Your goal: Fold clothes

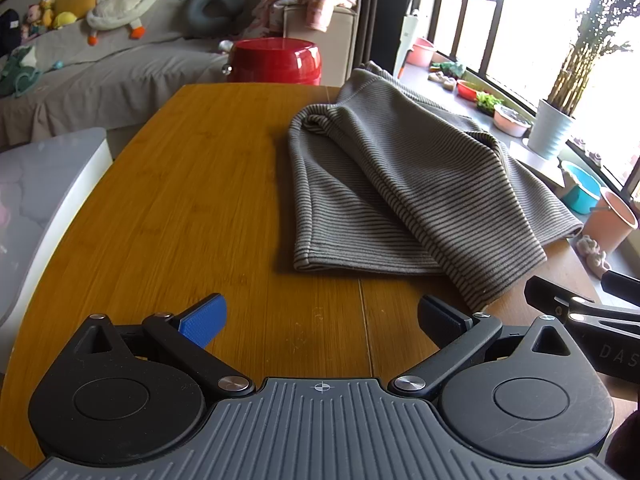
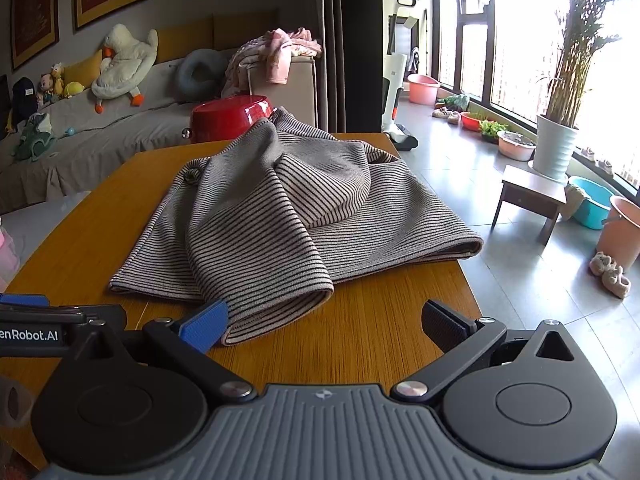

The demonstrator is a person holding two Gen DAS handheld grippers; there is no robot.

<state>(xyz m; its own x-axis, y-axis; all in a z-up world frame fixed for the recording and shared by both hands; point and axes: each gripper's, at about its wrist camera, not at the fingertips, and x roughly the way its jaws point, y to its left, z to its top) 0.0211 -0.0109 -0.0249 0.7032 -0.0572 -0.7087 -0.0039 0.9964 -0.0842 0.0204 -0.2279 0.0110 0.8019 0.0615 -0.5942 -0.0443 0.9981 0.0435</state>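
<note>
right wrist view, "enrobot.ai" label on left gripper, striped garment

Wooden table bears 1 rumpled striped garment

A gray striped shirt lies bunched up in the middle of the frame on a wooden table. The right gripper sits at the bottom, its jaws wide apart and holding nothing. Its blue finger is right at the shirt's near edge. A red bowl sits behind the shirt.
</note>
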